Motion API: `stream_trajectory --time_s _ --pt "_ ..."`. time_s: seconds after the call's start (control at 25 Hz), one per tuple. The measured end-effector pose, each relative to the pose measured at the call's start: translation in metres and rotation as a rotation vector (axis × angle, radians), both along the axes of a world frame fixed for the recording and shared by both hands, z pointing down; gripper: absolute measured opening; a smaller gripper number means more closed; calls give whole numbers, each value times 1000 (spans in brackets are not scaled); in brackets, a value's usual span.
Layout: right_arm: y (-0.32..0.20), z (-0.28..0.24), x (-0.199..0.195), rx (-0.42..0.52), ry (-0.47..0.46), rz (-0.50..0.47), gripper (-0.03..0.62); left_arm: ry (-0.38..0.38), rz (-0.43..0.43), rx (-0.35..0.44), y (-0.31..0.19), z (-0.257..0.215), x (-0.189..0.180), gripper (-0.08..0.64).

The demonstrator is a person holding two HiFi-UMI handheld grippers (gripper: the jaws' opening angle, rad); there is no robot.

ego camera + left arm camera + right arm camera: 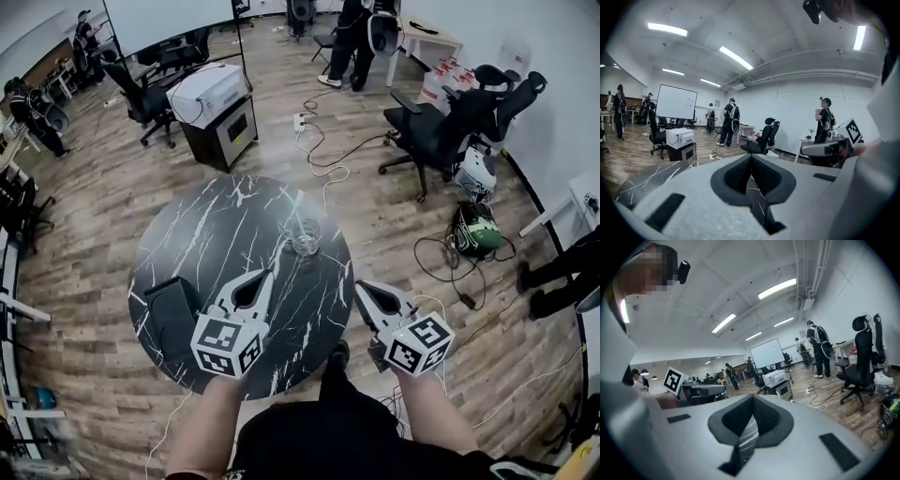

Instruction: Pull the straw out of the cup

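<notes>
Nearest the head camera, the person's left forearm (199, 429) and right forearm (436, 417) reach out from the bottom edge, each carrying a gripper with a marker cube. Starting at the left, a black box (173, 314) lies on the near left part of the round black marble table (211, 225). Just beside it, the left gripper (267, 275) is held over the table's near edge. In its own view its jaws (751, 156) are pressed together tip to tip with nothing between them, and only marble shows beneath. Beyond the left gripper's tips and a little to the right, the clear cup (305, 236) stands upright near the table's centre, apart from both grippers. The straw (294, 214) stands in it, leaning up and to the left. Further right, the right gripper (359, 286) is at the table's right rim, near the cup but not touching it. Its jaws (752, 397) are likewise clenched shut and empty. Past the table, a white printer (206, 92) sits on a dark cabinet (228, 133), cables (323, 141) trail over the wood floor, and a black office chair (431, 131) stands at the right.
</notes>
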State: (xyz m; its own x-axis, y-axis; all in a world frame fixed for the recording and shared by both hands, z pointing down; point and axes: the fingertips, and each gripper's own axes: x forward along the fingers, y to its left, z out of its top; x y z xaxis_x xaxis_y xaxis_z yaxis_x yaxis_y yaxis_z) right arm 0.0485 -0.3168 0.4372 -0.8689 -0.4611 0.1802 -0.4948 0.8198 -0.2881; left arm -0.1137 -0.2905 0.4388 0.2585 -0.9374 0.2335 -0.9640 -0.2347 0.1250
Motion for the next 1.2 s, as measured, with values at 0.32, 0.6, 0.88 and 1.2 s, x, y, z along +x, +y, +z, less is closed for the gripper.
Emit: stream_trajectory --time_s 0.32,0.6,0.88,1.2 --pt "-72 32 -28 -73 35 -191 6 6 -128 -72 -46 17 0 11" --pt "-82 45 -64 -67 83 -223 8 30 -177 -81 -34 29 -31 9" --pt "-68 48 -88 -67 154 -198 62 77 -167 -37 -23 33 -57 11" --pt "-106 62 -122 -64 197 -274 121 109 -232 -49 -43 46 -81 9"
